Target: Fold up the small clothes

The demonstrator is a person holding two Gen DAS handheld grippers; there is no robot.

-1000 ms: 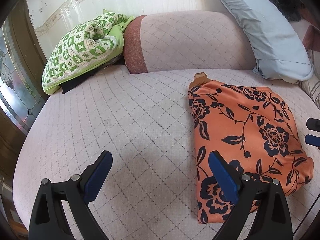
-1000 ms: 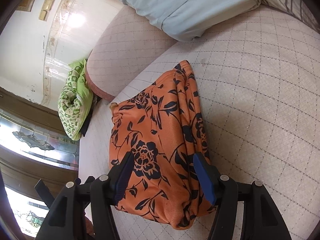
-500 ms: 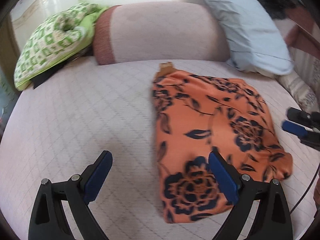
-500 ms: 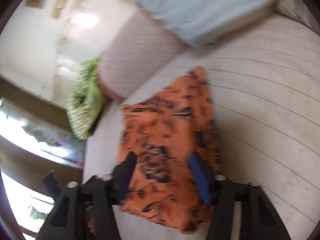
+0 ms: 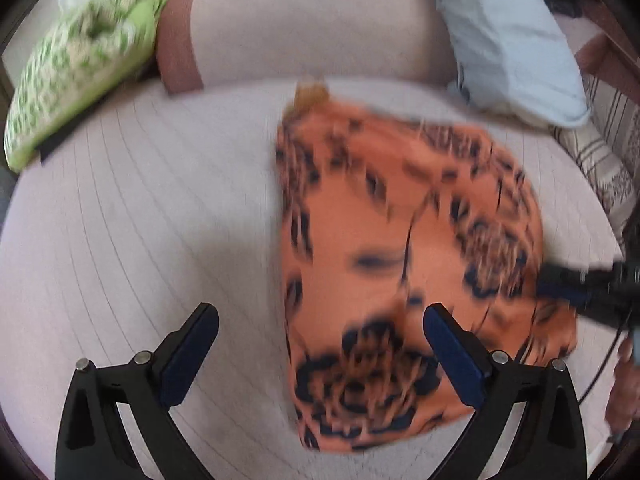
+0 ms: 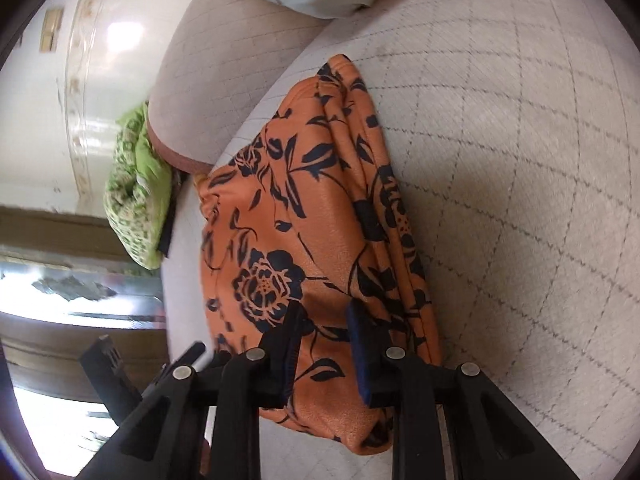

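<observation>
An orange garment with a dark floral print (image 5: 384, 248) lies folded on the quilted pink bed (image 5: 140, 220). My left gripper (image 5: 320, 332) is open above the garment's near left corner, its right finger over the cloth. My right gripper (image 6: 325, 320) has its jaws narrowed over the garment's near edge (image 6: 320, 240), with cloth showing between them; whether it grips the cloth I cannot tell. It also shows in the left wrist view (image 5: 576, 288) at the garment's right edge.
A green patterned blanket (image 5: 76, 56) lies at the back left against the padded headrest (image 5: 304, 20). A pale blue pillow (image 5: 508, 36) leans at the back right. A striped cushion (image 5: 604, 160) sits at the right edge.
My left gripper has swung right and closer over the garment. My right gripper's jaws have narrowed and moved in onto the garment's edge.
</observation>
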